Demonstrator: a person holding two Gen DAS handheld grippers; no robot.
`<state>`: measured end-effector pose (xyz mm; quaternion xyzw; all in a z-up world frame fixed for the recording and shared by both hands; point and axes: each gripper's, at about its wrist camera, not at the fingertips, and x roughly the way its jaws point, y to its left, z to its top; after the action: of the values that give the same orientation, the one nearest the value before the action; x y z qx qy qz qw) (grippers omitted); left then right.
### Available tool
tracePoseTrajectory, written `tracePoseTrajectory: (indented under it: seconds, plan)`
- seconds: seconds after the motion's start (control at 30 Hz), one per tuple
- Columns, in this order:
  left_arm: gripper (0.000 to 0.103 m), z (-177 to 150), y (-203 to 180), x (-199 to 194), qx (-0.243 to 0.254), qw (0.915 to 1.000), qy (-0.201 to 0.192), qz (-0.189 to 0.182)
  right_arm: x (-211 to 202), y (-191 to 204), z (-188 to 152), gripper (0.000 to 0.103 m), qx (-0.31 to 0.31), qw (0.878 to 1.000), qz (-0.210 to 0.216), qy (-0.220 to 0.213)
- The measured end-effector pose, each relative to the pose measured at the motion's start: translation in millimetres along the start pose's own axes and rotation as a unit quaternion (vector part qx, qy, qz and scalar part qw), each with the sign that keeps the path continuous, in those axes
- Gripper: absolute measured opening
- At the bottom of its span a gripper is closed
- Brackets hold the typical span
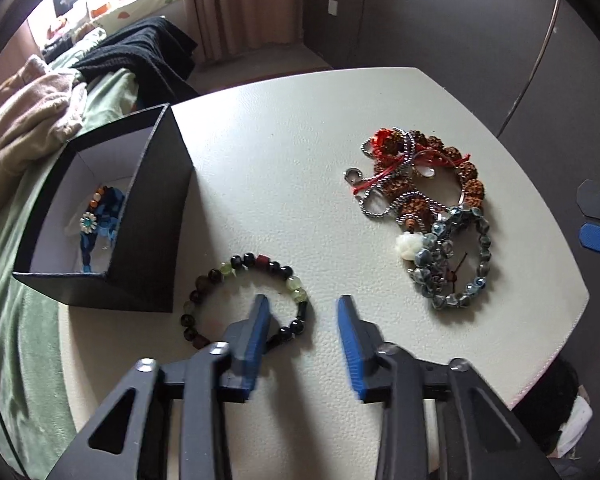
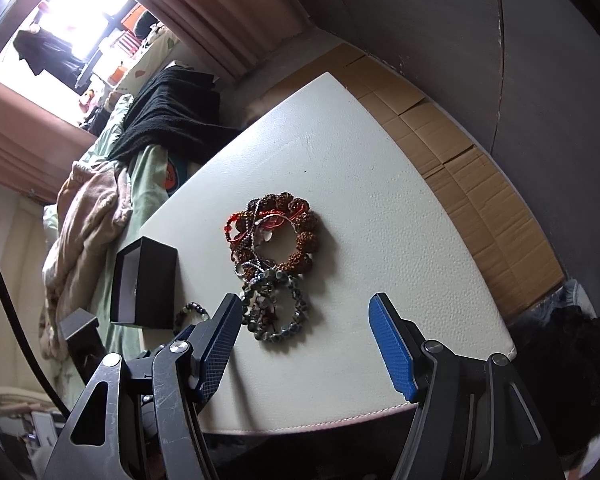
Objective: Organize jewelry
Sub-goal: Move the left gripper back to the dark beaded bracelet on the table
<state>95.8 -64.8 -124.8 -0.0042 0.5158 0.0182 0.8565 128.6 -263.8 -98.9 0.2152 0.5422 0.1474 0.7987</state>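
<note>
Already one piece lies in the black box (image 1: 112, 216): a blue cord bracelet with a small flower charm (image 1: 94, 222), seen through the open top at nine o'clock in the left wrist view. That much I judge done. Left out on the cream leather-grain tabletop (image 1: 280, 160) are three lots: the dark beaded bracelet with green beads (image 1: 246, 300) at six o'clock beside the box, and, at two to three o'clock, the tangle of brown seed beads, red cord and ball chain (image 1: 416, 172) touching the grey-blue glass bead bracelet (image 1: 456, 260) with its white carved flower (image 1: 410, 246).

The left gripper (image 1: 304, 312) straddles the near-right arc of the dark bracelet, one finger inside the ring and one outside; its jaws are apart, not yet pressing the beads, so it grasps nothing. The right gripper (image 2: 304, 312) hangs released at the table's near edge, nothing between its fingers, the grey-blue bracelet just beyond its left finger.

Most of the sorting, then, looks to remain, and the tangled lot may need separating.

No brand or legible writing shows on the box or jewelry; a round orange logo on cloth (image 2: 171, 178) is too small to read.
</note>
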Motion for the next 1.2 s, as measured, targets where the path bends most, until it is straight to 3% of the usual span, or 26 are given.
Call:
tracePoseTrajectory:
  seconds: [0.03, 0.17, 0.57, 0.63, 0.73, 0.8, 1.17, 1.2]
  plan:
    - [0.007, 0.0, 1.0, -0.1, 0.0, 1.0, 0.0, 0.002, 0.0, -0.9, 0.1, 0.067, 0.0, 1.0, -0.001, 0.001]
    - [0.007, 2.5, 10.6, -2.8, -0.023, 0.9993, 0.0, -0.031, 0.1, -0.2, -0.5, 0.067, -0.004, 1.0, -0.004, 0.0]
    - [0.006, 16.9, 40.1, -51.4, -0.066, 0.9928, -0.068, -0.072, 18.4, 10.3, -0.4, 0.067, -0.018, 1.0, -0.008, 0.011]
    - [0.0, 17.0, 45.8, -56.6, -0.075, 0.9913, -0.073, -0.08, 22.4, 13.0, 0.2, 0.06, -0.023, 1.0, -0.011, 0.011]
    - [0.0, 19.8, 55.4, -63.1, -0.086, 0.9887, -0.082, -0.09, 32.9, 17.2, 1.4, 0.049, -0.031, 0.999, -0.012, 0.021]
    - [0.0, 20.3, 60.0, -67.0, -0.089, 0.9879, -0.087, -0.092, 40.3, 19.7, 1.4, 0.047, -0.034, 0.999, -0.014, 0.028]
    - [0.001, 20.2, 52.2, -51.5, -0.084, 0.9881, -0.04, -0.123, 73.5, 30.7, 0.0, 0.042, -0.058, 0.995, -0.066, 0.047]
    - [0.004, 19.5, 51.5, -49.9, -0.084, 0.9882, -0.034, -0.124, 76.1, 30.0, 0.6, 0.036, -0.059, 0.995, -0.067, 0.048]
